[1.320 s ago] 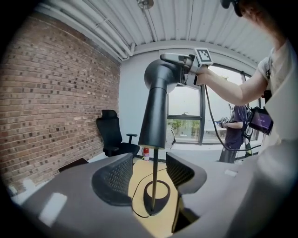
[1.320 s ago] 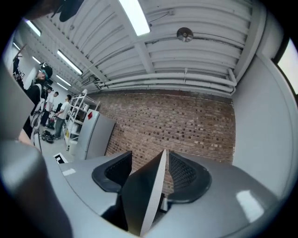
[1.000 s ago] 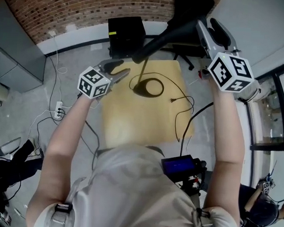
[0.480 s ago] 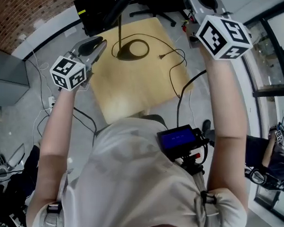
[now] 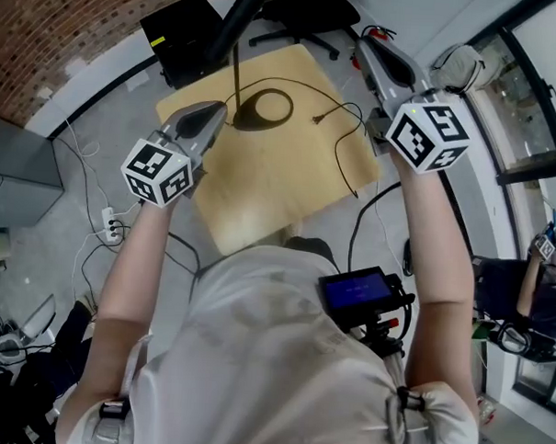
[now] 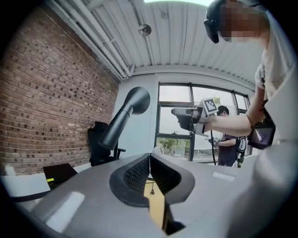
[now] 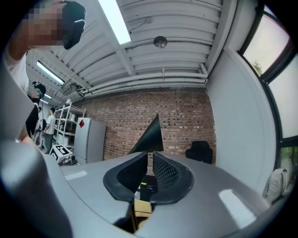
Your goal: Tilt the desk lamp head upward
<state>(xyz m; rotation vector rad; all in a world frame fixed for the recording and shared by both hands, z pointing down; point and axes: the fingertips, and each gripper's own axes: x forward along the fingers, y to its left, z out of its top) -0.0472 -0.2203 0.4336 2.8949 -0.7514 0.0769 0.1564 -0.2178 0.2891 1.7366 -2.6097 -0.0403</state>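
Neither gripper touches lamp head (image 5: 227,30): left gripper (image 5: 218,111) fully closed, empty; right gripper (image 5: 364,45) closing on nothing. Tilt prob. done, angle unclear.

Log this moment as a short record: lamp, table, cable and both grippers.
lamp: black desk lamp, stands at the far side of the table, touched by neither gripper
table: light wood, square top
cable: thin, black, lies loose across the tabletop
left gripper: jaws together, nothing between them
right gripper: jaws closing, a narrow gap left, nothing between them
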